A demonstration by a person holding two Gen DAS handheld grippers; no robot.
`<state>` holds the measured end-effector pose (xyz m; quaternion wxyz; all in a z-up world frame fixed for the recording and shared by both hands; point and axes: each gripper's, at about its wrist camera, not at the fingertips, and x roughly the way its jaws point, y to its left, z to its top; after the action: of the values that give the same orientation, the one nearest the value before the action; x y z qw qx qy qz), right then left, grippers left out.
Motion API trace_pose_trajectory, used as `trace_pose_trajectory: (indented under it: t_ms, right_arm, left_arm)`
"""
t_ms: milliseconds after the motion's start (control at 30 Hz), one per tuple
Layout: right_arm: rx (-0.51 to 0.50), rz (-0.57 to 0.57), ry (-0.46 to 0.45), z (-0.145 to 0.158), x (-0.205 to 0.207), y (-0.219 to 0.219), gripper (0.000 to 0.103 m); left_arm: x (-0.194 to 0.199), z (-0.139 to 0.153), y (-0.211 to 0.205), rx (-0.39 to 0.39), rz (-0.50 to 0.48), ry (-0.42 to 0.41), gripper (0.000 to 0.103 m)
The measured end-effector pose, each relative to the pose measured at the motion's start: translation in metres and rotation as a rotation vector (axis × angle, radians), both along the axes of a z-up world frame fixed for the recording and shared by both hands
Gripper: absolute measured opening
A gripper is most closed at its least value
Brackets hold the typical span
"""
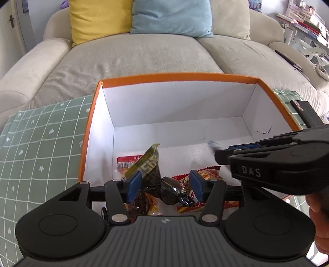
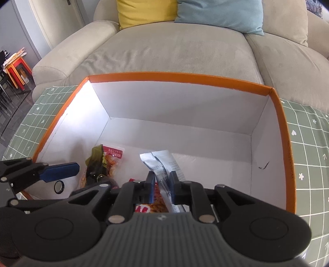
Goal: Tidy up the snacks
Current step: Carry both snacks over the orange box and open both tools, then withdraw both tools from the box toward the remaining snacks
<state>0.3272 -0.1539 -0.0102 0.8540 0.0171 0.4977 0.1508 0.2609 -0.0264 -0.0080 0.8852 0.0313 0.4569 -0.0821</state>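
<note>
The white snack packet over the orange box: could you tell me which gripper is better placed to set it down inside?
Right. The right gripper is shut on the white packet above the box; the left gripper is open.

The box (image 2: 181, 79) sits on the counter (image 1: 41, 147), and the sofa (image 1: 133, 59) is behind it with two pillows (image 1: 170, 16) at its back. Snack packs (image 1: 158, 184) lie in the near part of the box. The right gripper (image 2: 162, 184) holds one long pack (image 2: 162, 164) over them, with the left gripper (image 1: 165, 184) to its left.

Bright daylight — glare whitens the box's left wall (image 2: 82, 115), fisheye bending edges, dark corners.
</note>
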Motion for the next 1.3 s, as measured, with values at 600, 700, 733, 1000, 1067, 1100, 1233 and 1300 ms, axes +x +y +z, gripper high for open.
trace_pose_trajectory:
  t_ms: [600, 700, 733, 1000, 1067, 1100, 1233, 1300]
  right_arm:
    - [-0.016, -0.013, -0.101, 0.038, -0.037, -0.010, 0.054]
    - [-0.030, -0.006, -0.142, 0.048, -0.048, -0.011, 0.059]
    - [-0.033, -0.004, -0.158, 0.051, -0.053, -0.012, 0.060]
    - [-0.043, -0.018, -0.273, 0.069, -0.102, -0.014, 0.064]
    - [-0.053, -0.020, -0.299, 0.069, -0.116, -0.018, 0.064]
    - [-0.056, -0.023, -0.310, 0.069, -0.124, -0.019, 0.064]
    - [-0.050, -0.048, -0.325, 0.063, -0.152, -0.026, 0.064]
    - [-0.045, -0.061, -0.328, 0.060, -0.165, -0.029, 0.065]
  left_arm:
    - [-0.037, 0.030, -0.008, 0.081, -0.036, -0.125, 0.076]
    - [-0.046, 0.037, -0.005, 0.073, -0.025, -0.141, 0.076]
    - [-0.050, 0.039, -0.004, 0.068, -0.020, -0.148, 0.076]
    - [-0.091, 0.048, -0.001, 0.069, -0.001, -0.224, 0.076]
    - [-0.101, 0.047, 0.000, 0.079, 0.000, -0.235, 0.076]
    - [-0.106, 0.047, 0.000, 0.079, 0.002, -0.241, 0.076]
    - [-0.127, 0.045, 0.003, 0.055, 0.017, -0.252, 0.076]
    - [-0.136, 0.042, 0.004, 0.049, 0.021, -0.252, 0.076]
